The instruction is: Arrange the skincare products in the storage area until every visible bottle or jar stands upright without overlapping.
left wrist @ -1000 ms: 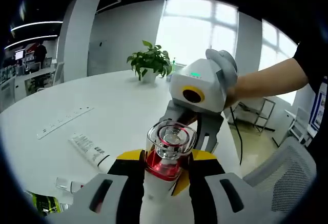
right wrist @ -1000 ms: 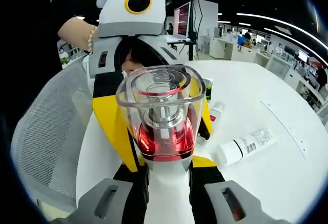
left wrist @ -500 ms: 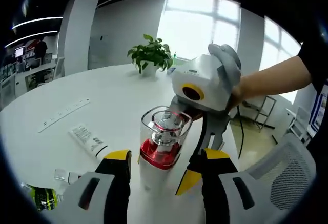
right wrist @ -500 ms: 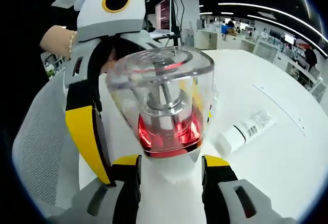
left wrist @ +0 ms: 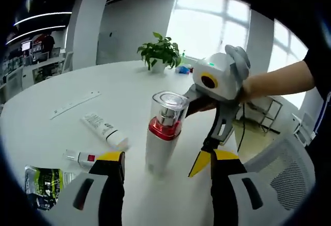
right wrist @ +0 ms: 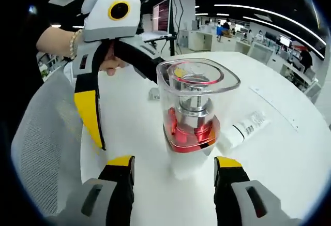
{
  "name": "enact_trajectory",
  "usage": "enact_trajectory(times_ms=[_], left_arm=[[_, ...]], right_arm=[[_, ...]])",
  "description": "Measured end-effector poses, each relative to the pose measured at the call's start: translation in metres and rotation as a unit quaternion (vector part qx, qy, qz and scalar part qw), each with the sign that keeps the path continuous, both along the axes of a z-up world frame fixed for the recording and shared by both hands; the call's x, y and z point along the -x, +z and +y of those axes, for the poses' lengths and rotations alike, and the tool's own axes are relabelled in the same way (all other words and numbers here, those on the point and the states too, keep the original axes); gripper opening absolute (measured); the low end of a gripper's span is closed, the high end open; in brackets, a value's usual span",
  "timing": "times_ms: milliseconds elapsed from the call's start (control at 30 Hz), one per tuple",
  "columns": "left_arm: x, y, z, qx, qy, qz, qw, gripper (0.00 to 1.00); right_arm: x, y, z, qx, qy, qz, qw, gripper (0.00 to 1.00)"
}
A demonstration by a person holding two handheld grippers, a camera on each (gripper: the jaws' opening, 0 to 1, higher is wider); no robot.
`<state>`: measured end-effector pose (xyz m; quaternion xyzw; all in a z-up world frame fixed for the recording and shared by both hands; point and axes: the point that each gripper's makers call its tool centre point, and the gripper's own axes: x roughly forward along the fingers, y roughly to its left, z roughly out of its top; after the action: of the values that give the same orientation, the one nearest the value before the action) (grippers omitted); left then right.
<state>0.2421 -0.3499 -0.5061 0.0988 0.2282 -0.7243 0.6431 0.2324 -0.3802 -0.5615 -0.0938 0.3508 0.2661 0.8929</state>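
Observation:
A white pump bottle [left wrist: 163,133] with a red collar and a clear cap stands upright on the round white table [left wrist: 129,86], free of both grippers. My left gripper [left wrist: 165,166] is open just short of the bottle, one jaw on each side. In the right gripper view the same bottle [right wrist: 194,117] rises close ahead, and my right gripper [right wrist: 175,168] is open before it. The two grippers face each other across the bottle. A white tube [left wrist: 105,130] [right wrist: 245,129] lies flat on the table beside it.
A small tube [left wrist: 80,157] and a green sachet [left wrist: 44,180] lie near the left table edge. A power strip [left wrist: 75,104] and a potted plant [left wrist: 163,53] sit farther back. Grey mesh chairs [left wrist: 289,169] [right wrist: 46,133] stand at the table's edge.
Both grippers were shut on the bottle a second ago. They have opened and drawn back, leaving it standing on the table.

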Motion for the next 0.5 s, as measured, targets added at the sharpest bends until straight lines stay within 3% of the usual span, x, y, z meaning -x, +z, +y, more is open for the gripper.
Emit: enact_trajectory(times_ms=[300, 367, 500], left_arm=[[-0.012, -0.004, 0.055, -0.010, 0.056, 0.011, 0.9983, 0.68], [-0.022, -0.007, 0.066, -0.011, 0.067, 0.015, 0.9976, 0.69], [-0.020, -0.007, 0.092, -0.011, 0.094, 0.016, 0.9954, 0.73]], right_arm=[[0.008, 0.011, 0.001, -0.033, -0.068, -0.015, 0.9970, 0.79], [0.011, 0.013, 0.002, -0.034, -0.084, -0.019, 0.9957, 0.82], [0.018, 0.017, 0.008, -0.067, -0.125, -0.031, 0.9894, 0.85]])
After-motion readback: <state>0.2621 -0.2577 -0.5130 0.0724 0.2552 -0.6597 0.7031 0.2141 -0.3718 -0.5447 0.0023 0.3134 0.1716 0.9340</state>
